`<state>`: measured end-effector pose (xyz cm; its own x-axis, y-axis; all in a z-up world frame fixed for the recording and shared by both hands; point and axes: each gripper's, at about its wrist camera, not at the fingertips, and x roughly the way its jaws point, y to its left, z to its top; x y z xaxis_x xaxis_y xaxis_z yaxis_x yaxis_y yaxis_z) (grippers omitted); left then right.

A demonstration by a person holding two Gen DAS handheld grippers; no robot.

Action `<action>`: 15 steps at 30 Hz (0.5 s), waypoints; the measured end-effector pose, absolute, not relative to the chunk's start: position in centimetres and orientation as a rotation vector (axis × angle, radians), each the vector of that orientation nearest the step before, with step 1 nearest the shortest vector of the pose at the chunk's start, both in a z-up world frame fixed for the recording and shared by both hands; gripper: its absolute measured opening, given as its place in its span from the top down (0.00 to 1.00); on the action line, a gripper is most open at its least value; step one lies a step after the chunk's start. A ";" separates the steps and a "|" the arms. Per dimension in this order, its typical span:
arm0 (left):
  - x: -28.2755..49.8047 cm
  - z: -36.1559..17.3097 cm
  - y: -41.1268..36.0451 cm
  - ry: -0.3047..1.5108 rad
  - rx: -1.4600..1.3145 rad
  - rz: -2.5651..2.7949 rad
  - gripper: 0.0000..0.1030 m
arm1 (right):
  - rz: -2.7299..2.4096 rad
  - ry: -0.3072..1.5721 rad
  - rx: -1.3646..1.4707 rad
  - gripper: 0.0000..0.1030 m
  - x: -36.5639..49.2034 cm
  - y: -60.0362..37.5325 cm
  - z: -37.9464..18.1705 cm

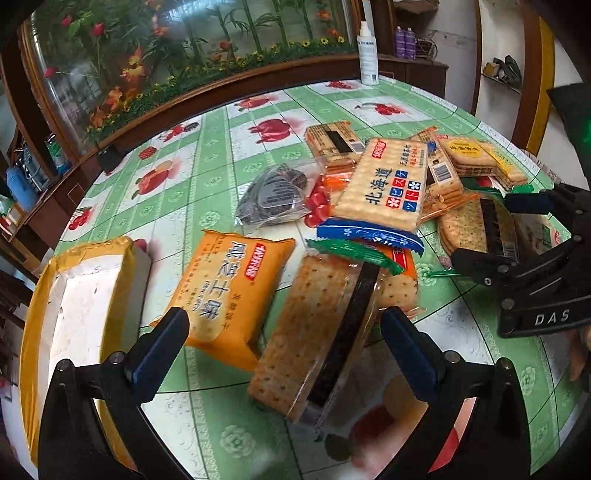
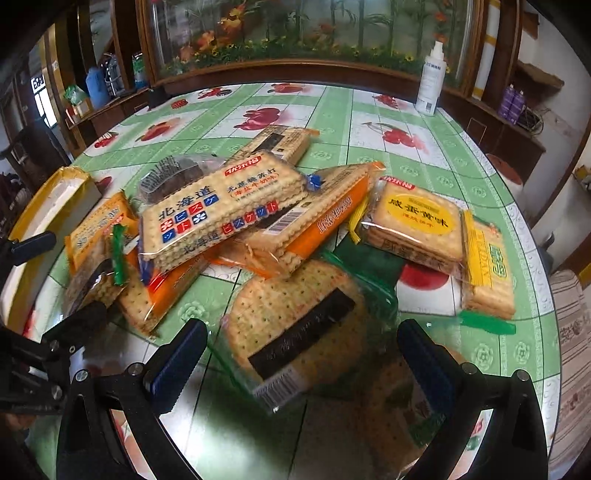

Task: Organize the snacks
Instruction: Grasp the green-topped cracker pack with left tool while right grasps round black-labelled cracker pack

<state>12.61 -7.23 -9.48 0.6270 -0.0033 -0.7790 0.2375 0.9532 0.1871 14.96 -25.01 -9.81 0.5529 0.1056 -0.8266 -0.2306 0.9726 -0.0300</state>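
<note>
A heap of cracker packs lies on the green fruit-print table (image 1: 207, 155). My left gripper (image 1: 284, 314) is open, its fingers on either side of a square cracker pack with a black label (image 1: 317, 332), not touching it. An orange pack (image 1: 232, 295) lies just to the left. A blue-trimmed cracker pack (image 1: 384, 181) (image 2: 221, 210) tops the heap. My right gripper (image 2: 303, 326) is open around a round-cracker pack in a green wrapper (image 2: 295, 325), and appears at the right of the left wrist view (image 1: 506, 232). A white box taped in yellow (image 1: 85, 295) (image 2: 48, 199) stands at the left.
A dark snack bag (image 1: 273, 195) and a yellow-labelled pack (image 2: 417, 225) lie in the heap. A white spray bottle (image 1: 367, 55) (image 2: 430, 81) stands at the table's far edge, before a glass cabinet with flowers (image 2: 303, 33). The left gripper (image 2: 55, 280) shows at the right wrist view's left edge.
</note>
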 end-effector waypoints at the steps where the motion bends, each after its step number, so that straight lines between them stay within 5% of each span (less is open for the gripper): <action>1: 12.8 -9.6 -7.3 0.893 0.290 -0.131 0.00 | 0.197 0.963 -0.146 0.00 15.0 -24.9 -9.9; 8: 13.0 -10.1 -6.8 0.916 0.235 -0.141 0.00 | 0.187 0.948 -0.173 0.02 15.1 -24.6 -10.0; 10: 13.0 -10.0 -6.7 0.913 0.213 -0.151 0.08 | 0.187 0.940 -0.156 0.07 15.0 -25.0 -9.8; 12: 12.9 -10.0 -6.5 0.910 0.196 -0.142 0.27 | 0.199 0.931 -0.126 0.12 14.8 -25.6 -9.6; 15: 12.8 -9.5 -6.4 0.892 0.187 -0.135 0.55 | 0.194 0.915 -0.077 0.33 14.5 -26.8 -9.0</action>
<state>12.77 -6.42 -9.49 0.6213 -0.0393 -0.7826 0.1945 0.9752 0.1054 14.48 -26.77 -8.95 0.5937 0.1344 -0.7934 -0.2000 0.9797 0.0163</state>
